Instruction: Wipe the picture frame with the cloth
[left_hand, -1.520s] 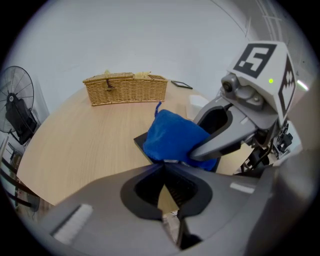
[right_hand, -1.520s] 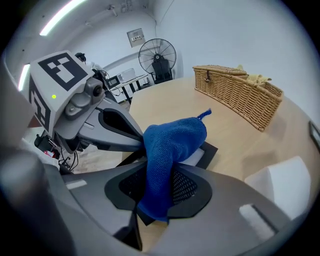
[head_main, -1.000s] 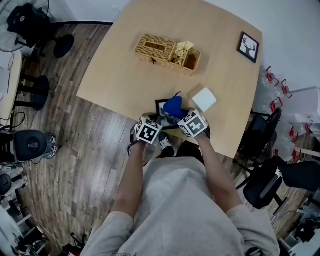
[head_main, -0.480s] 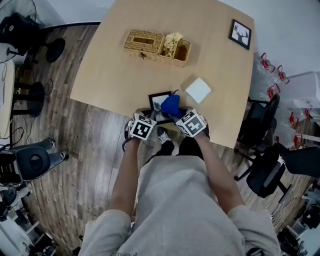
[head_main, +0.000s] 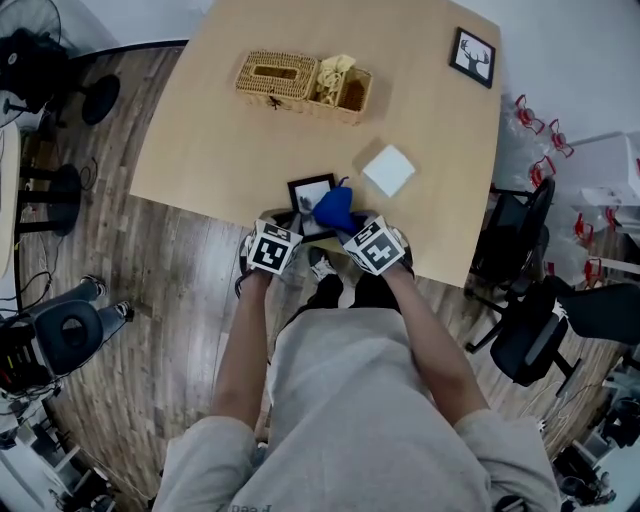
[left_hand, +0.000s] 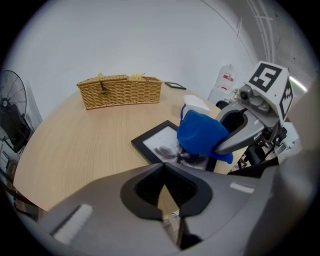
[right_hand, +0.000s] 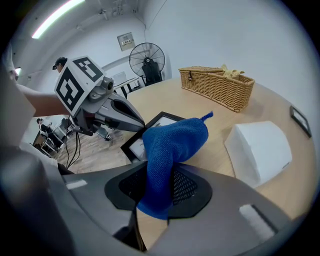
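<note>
Where the pale wooden table (head_main: 200, 150) meets its near edge, a black picture frame (head_main: 313, 195) lies flat, straight ahead of the person. From the head view, the left gripper (head_main: 283, 224) sits at the frame's near left and the right gripper (head_main: 345, 222) at its near right, with a blue cloth (head_main: 335, 208) bunched over the frame's right side.

The right gripper view adds that its jaws are clamped on the cloth, which rises from between them in a thick fold. The left gripper view shows those jaws pressed together with nothing between them. Its tip reaches the frame's near left corner; whether it touches cannot be told.

Just beyond the frame to the right rests a white block (head_main: 389, 170). A wicker basket (head_main: 300, 85) stands at the far side, and a small deer picture (head_main: 472, 57) lies at the far right corner. Only the right gripper view shows a standing fan (right_hand: 147, 57) beyond the table.
</note>
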